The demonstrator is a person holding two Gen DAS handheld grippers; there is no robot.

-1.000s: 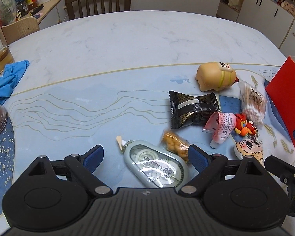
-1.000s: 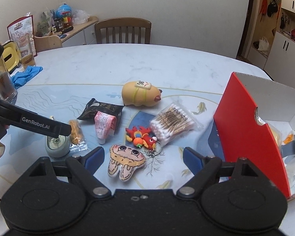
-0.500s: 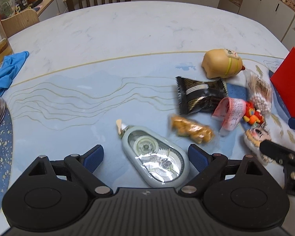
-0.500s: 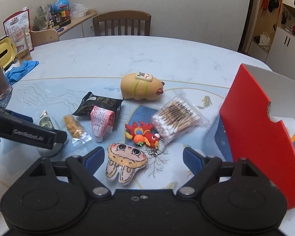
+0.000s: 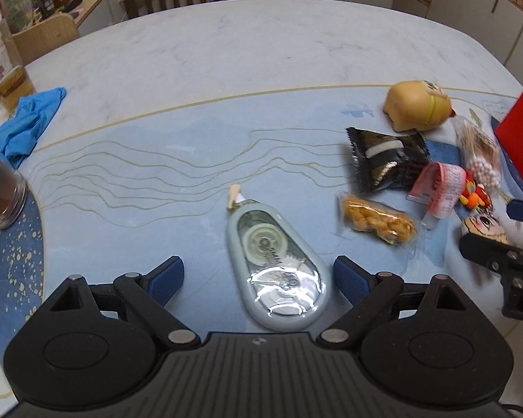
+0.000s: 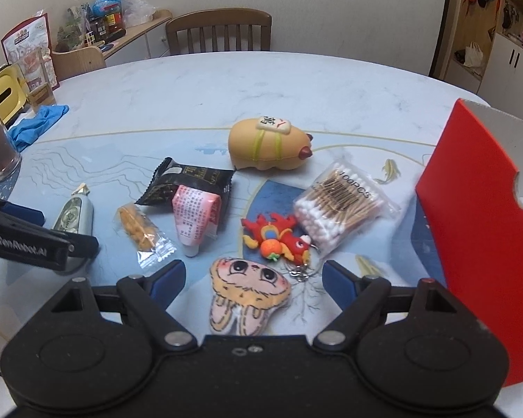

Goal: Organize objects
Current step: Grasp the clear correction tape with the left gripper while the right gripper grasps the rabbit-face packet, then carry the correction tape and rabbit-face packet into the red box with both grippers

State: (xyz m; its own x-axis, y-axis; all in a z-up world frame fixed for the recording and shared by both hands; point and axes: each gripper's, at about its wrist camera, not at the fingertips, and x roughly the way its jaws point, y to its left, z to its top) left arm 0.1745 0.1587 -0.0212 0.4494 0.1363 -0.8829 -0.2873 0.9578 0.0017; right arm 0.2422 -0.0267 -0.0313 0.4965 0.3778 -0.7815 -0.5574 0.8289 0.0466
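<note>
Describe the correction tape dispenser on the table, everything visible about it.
The correction tape dispenser is a teardrop-shaped case with a pale grey-green rim and a clear plastic face showing a tape reel and gears inside. Its narrow end carries a small beige tip pointing away from the camera. It lies flat on the blue patterned table, between the open tongs of the left gripper, which do not touch it. A wrapped orange snack lies apart on its right.

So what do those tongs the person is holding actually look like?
Both look alike: the left tongs and right tongs are matte black plastic with a ribbed body, round hubs, silver pivot screws and blue pads on the fingertips. One finger carries white "GenRobot.AI" lettering.
</note>
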